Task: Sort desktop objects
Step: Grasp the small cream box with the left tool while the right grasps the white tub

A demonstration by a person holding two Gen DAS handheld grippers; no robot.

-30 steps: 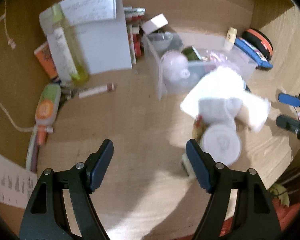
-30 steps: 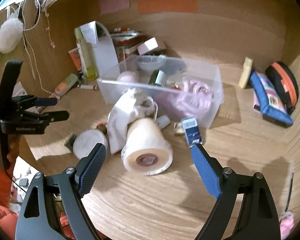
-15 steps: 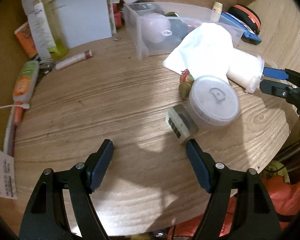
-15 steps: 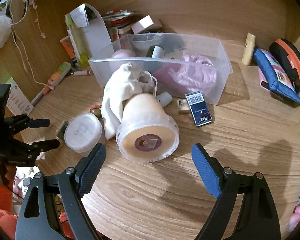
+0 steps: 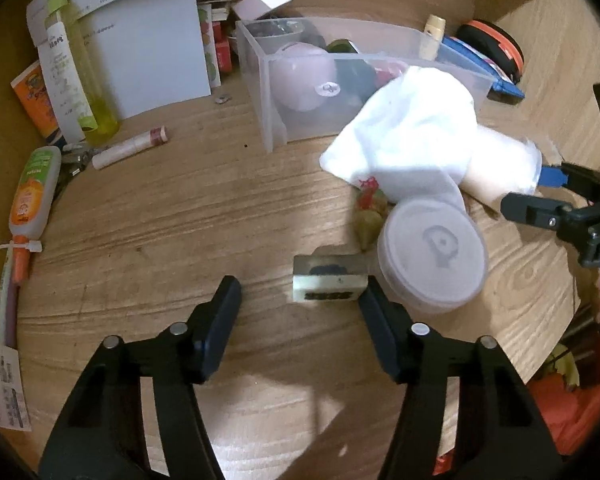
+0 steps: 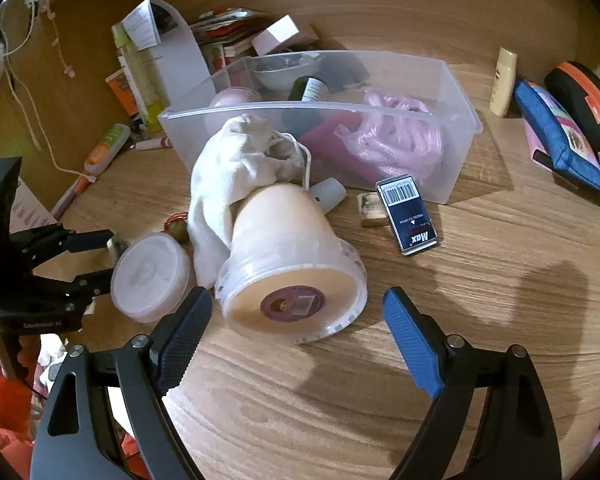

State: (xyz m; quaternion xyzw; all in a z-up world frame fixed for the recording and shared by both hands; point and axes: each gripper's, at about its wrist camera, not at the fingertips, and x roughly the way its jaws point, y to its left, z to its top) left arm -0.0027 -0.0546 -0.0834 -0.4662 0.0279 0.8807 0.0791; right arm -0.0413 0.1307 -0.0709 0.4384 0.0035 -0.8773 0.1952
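A see-through plastic bin [image 6: 452,120] sits on the brown wooden desk [image 6: 500,280]. A big cream tub [image 6: 292,264] lies tipped between the right gripper [image 6: 296,324] fingers, spread wide, not touching. The left gripper [image 5: 298,300] is closing around a small pale block stamp [image 5: 328,284], one finger touching it.

Open desk [image 5: 160,240]: we see bare wood left of the small block [image 5: 329,283].
Blocked: round lidded tub [image 5: 434,256] touches its right; white cloth bag [image 5: 412,148] and clear bin [image 6: 452,120] crowd behind.
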